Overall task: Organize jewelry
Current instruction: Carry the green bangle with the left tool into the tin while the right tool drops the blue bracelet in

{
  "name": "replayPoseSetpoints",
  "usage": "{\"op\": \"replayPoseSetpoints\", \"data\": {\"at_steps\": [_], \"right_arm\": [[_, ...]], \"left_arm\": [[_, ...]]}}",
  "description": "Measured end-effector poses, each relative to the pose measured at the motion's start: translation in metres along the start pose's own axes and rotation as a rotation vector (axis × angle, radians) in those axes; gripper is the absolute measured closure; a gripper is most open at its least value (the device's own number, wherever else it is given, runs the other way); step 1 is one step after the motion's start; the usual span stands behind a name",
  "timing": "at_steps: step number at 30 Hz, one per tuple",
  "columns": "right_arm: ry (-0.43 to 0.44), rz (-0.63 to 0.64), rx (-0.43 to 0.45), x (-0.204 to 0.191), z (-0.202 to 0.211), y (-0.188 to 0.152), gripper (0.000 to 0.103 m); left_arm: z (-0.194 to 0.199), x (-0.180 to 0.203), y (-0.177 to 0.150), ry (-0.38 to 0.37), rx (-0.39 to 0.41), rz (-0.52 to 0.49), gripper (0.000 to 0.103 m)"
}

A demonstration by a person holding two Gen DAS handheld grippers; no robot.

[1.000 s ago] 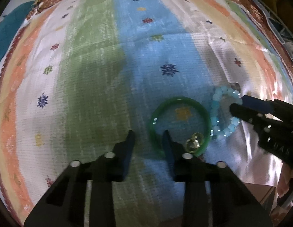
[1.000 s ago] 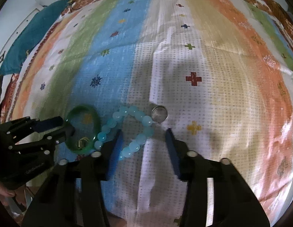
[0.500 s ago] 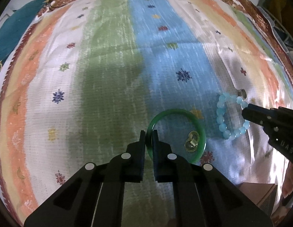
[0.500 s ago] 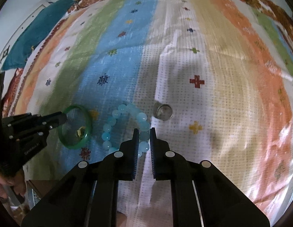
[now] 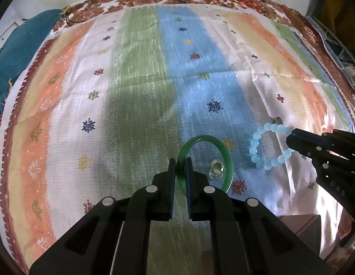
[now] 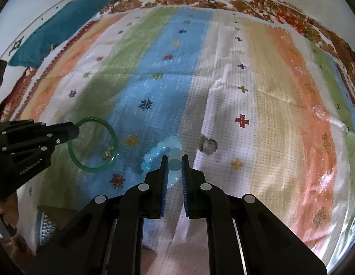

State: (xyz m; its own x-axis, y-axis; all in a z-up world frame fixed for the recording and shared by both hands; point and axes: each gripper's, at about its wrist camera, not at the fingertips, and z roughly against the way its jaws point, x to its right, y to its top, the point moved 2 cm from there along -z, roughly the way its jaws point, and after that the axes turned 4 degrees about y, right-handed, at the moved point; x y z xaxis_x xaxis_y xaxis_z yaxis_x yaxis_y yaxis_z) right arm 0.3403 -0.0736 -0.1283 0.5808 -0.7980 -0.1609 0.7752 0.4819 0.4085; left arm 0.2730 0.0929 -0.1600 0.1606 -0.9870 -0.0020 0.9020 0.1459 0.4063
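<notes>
With our left gripper (image 5: 180,163) clamped on the green bangle (image 5: 225,152) at lower centre and our right gripper (image 6: 172,161) pinching the blue bead bracelet (image 6: 162,150), we should lift both slowly, keeping them level.

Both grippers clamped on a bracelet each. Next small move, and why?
Probably keep lifting both straight up. The left gripper pinches the green glass-like bangle's rim, the right gripper the pale blue beaded bracelet. The small gold earrings inside the bangle and the silver ring lie close by; sideways motion could drag them.
</notes>
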Motion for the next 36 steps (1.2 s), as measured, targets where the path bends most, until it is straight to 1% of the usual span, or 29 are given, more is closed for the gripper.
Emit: {"op": "replayPoseSetpoints", "data": {"at_steps": [7,17,20,22,27,31,36], "right_arm": [[0.011,0.009,0.026,-0.012,0.014,-0.002,0.091],[0.030,0.019,0.100,-0.023,0.049,-0.008,0.091],[0.039,0.021,0.121,-0.025,0.059,-0.010,0.091],[0.042,0.020,0.133,-0.025,0.065,-0.012,0.091],[0.037,0.026,0.166,-0.028,0.081,-0.019,0.091],[0.025,0.038,0.200,-0.032,0.093,-0.023,0.091],[0.016,0.067,0.250,-0.041,0.110,-0.028,0.091]], "left_arm": [[0.021,-0.003,0.001,-0.005,0.041,0.021,0.095],[0.057,0.001,-0.002,-0.008,0.101,0.026,0.095],[0.068,0.007,-0.005,0.023,0.130,0.002,0.095],[0.078,0.010,-0.007,0.004,0.145,0.000,0.095],[0.095,0.016,-0.015,-0.015,0.174,-0.008,0.095],[0.108,0.021,-0.021,-0.015,0.198,-0.006,0.095],[0.115,0.025,-0.029,-0.012,0.207,-0.012,0.095]]}}
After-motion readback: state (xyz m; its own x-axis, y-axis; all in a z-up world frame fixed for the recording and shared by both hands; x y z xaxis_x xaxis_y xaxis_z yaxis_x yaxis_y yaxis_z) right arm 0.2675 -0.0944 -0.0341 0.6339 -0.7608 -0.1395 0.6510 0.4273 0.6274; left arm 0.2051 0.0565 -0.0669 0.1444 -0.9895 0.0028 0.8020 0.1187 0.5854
